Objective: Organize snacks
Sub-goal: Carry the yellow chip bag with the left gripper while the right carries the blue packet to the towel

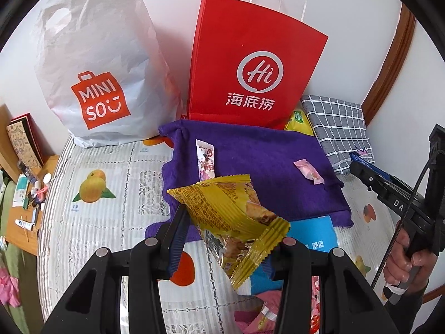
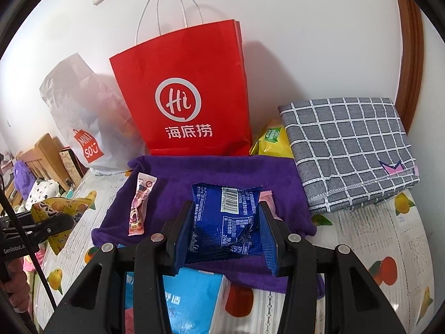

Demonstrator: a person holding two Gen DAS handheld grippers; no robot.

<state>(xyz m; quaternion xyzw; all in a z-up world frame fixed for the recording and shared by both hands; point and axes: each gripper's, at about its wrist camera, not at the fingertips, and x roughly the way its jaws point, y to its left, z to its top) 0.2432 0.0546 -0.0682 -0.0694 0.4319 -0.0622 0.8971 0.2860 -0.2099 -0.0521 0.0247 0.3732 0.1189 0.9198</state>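
Left gripper (image 1: 225, 239) clamps a yellow packet (image 1: 230, 220); right gripper (image 2: 225, 236) clamps a blue packet (image 2: 230, 217) (barcode up), both above the purple towel (image 2: 217, 169), red bag (image 2: 189, 89) straight ahead at the bed's far edge

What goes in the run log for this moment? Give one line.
left claw: shut on yellow packet | right claw: shut on blue packet | both above purple towel | red bag behind

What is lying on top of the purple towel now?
On the purple towel lie a long pink snack stick and a small pink candy. The red bag hides its far edge.
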